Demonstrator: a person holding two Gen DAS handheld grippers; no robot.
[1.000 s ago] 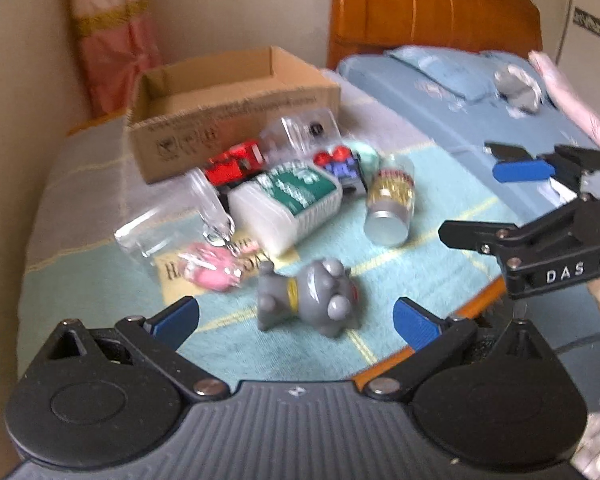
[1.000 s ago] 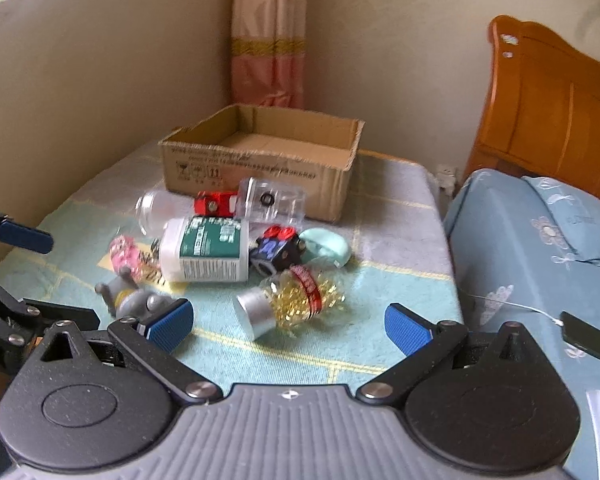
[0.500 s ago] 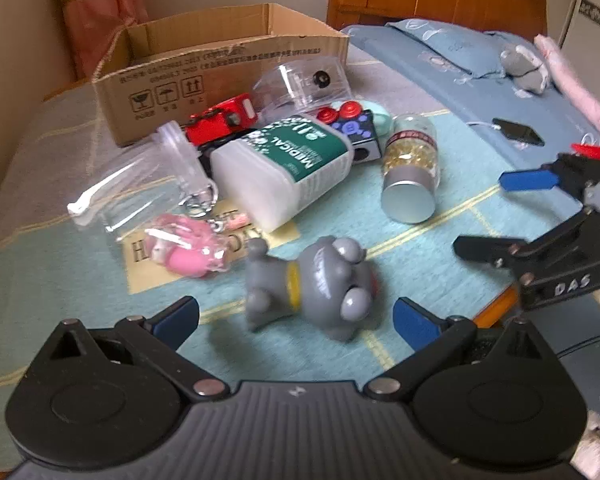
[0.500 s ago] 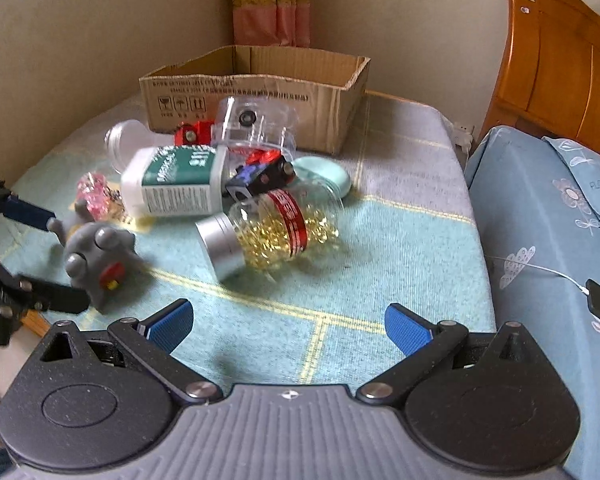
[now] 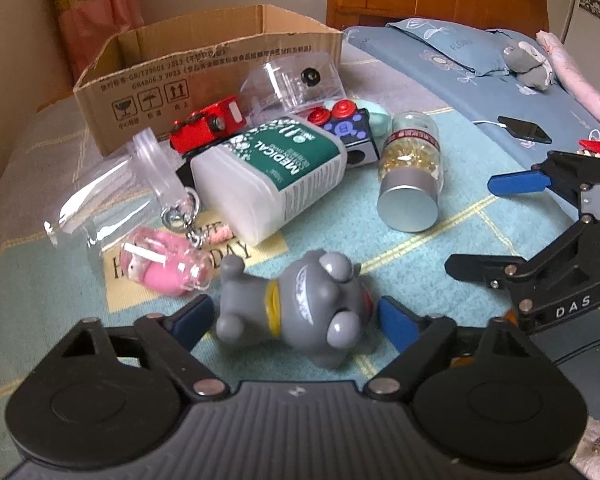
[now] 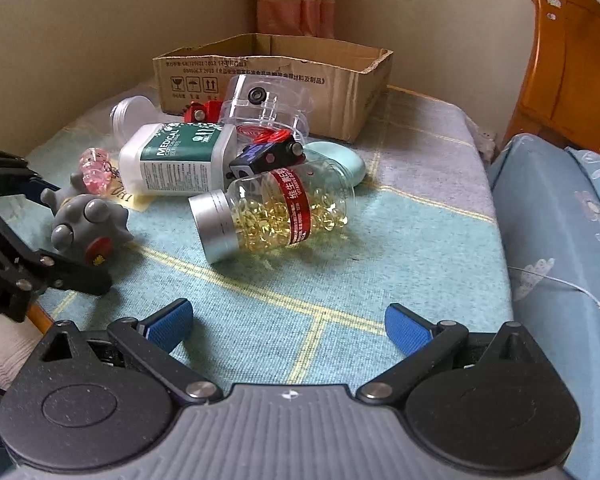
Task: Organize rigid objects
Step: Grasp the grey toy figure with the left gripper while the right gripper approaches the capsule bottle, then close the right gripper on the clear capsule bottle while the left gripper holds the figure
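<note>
Left gripper is closing around the smooth grey plastic figurine, pads seemingly not yet pressing; right gripper gapes empty over woven cloth.

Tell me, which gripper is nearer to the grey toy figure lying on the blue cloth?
Left. The left gripper has the grey toy figure between its closing fingers. The right gripper is open over bare cloth, apart from the toy, nearer the capsule jar.

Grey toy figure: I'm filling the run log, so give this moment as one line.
left gripper: closing around grey toy figure | right gripper: open, empty | cardboard box: unfilled
</note>
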